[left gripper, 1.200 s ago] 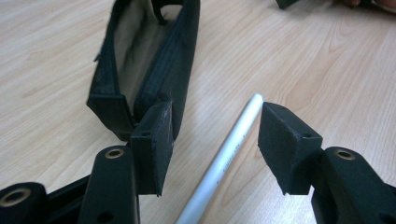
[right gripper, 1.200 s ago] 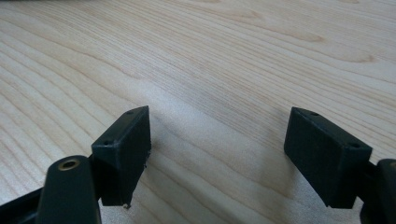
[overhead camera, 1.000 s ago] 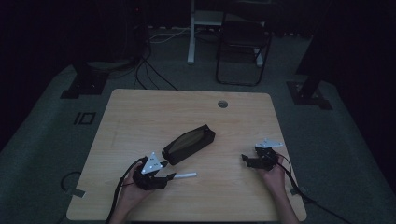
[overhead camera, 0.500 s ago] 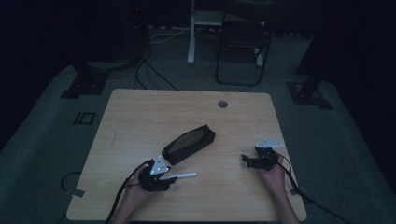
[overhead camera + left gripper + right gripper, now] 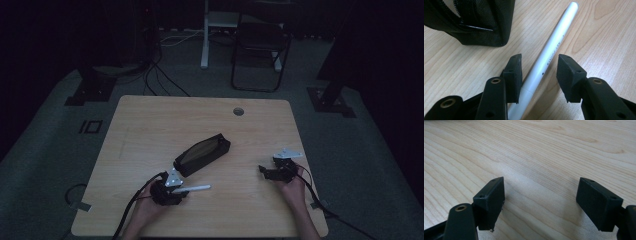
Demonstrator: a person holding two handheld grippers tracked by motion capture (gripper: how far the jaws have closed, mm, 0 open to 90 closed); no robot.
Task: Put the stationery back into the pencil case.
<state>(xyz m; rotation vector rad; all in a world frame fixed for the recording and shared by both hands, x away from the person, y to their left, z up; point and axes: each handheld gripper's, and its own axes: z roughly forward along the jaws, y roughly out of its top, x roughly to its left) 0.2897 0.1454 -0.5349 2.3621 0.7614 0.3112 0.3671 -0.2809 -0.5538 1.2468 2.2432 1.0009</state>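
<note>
A white pen [image 5: 550, 53] lies flat on the wooden table [image 5: 150, 125], seen in the high view as the pen [image 5: 195, 188] near the front left. My left gripper [image 5: 539, 66] straddles it low over the table; its jaws have just been closing, with a gap still on both sides of the pen. A black mesh pencil case [image 5: 202, 154] with an open zip lies just beyond, also as the case [image 5: 474, 22] in the left gripper view. My right gripper [image 5: 265, 172] rests at the front right; the right gripper [image 5: 540, 200] stands wide open over bare wood.
A round cable hole [image 5: 238, 111] sits near the table's far edge. Behind the table stand a dark chair [image 5: 260, 50] and a white post [image 5: 205, 35]; cables run across the grey floor. Stand feet [image 5: 87, 92] flank the table.
My left gripper has sunk down onto the pen and shifted slightly right toward it. The right gripper has kept still.
</note>
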